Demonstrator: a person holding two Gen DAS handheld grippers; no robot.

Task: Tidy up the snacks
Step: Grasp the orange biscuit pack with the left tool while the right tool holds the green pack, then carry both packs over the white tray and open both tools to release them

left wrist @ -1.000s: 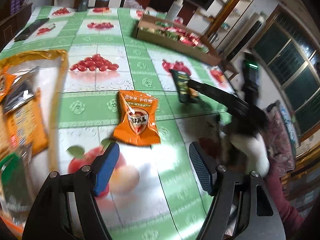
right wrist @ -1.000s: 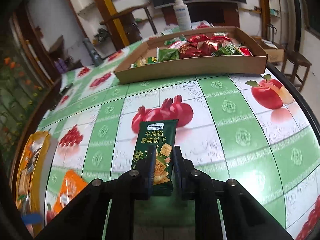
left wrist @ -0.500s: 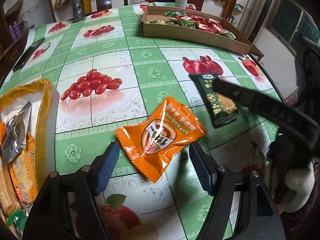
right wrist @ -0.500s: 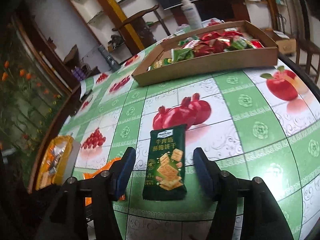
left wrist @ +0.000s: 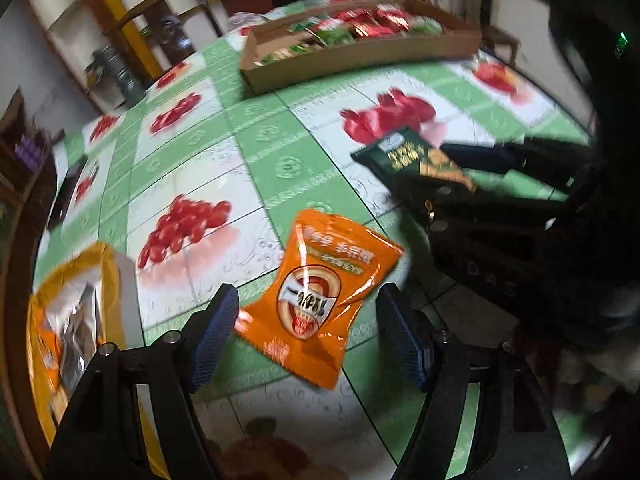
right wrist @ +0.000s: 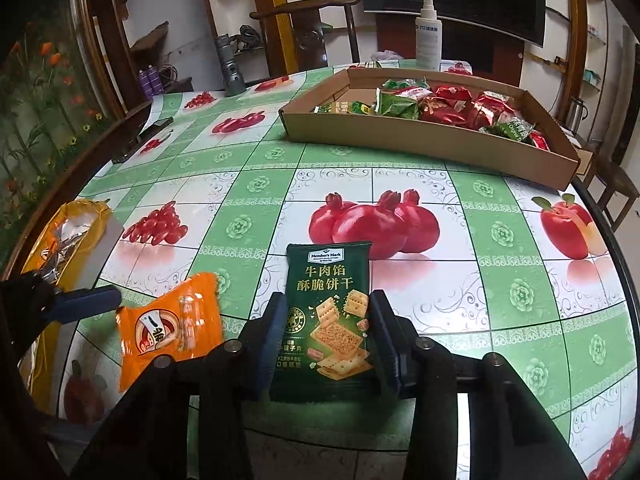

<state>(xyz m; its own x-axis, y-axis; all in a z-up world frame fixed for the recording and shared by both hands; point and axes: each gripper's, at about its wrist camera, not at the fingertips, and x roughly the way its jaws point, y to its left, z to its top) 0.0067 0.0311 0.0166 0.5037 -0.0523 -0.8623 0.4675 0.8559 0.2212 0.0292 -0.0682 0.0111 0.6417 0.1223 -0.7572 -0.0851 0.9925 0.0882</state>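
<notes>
- Right tongs [right wrist: 326,336] straddle the lower half of the dark green cracker packet [right wrist: 329,316], which lies flat on the desk [right wrist: 520,292]; the jaws are closing, with the pads right at the packet's side edges, though a firm pinch cannot be confirmed.
- Left tongs [left wrist: 308,332] stand open and hold nothing; the orange snack packet [left wrist: 320,300] lies on the desk between the blue pads [left wrist: 218,320], touching neither.
- Orange packet sits just left of the green one, apart from it.
- Cardboard tray [right wrist: 420,140] at the far side of the desk holds red and green snack packs.
- A yellow bag [right wrist: 68,236] of snacks lies at the left edge.
- A white spray bottle [right wrist: 428,36] stands behind the tray.
</notes>
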